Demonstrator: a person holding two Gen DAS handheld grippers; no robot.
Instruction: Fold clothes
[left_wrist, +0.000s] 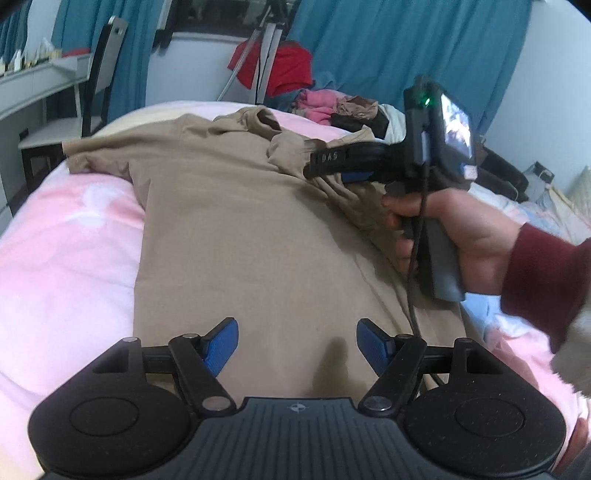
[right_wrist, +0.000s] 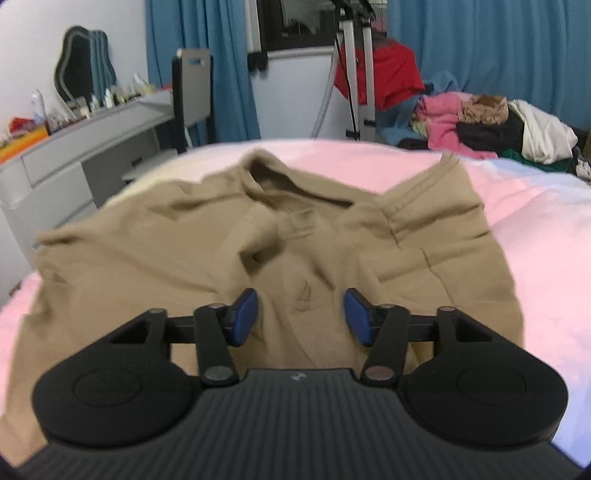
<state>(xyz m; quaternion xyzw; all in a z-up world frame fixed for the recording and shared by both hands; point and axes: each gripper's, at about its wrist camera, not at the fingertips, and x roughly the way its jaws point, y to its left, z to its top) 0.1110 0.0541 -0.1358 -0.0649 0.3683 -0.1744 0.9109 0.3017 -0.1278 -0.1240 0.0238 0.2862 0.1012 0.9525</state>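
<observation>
A tan T-shirt (left_wrist: 229, 229) lies spread on a pink bed, collar toward the far side; it also shows in the right wrist view (right_wrist: 184, 236). My left gripper (left_wrist: 297, 341) is open and empty, just above the shirt's lower body. My right gripper (right_wrist: 301, 314) is open over the bunched cloth near the right shoulder and sleeve, holding nothing. In the left wrist view the right gripper (left_wrist: 314, 166) reaches in from the right with its fingers over the folded-in right sleeve.
The pink bedcover (left_wrist: 66, 258) surrounds the shirt. A pile of clothes (right_wrist: 480, 122) lies at the far right. A tripod (right_wrist: 354, 74) with a red garment, a chair (right_wrist: 194, 96), a grey dresser (right_wrist: 81, 147) and blue curtains stand beyond the bed.
</observation>
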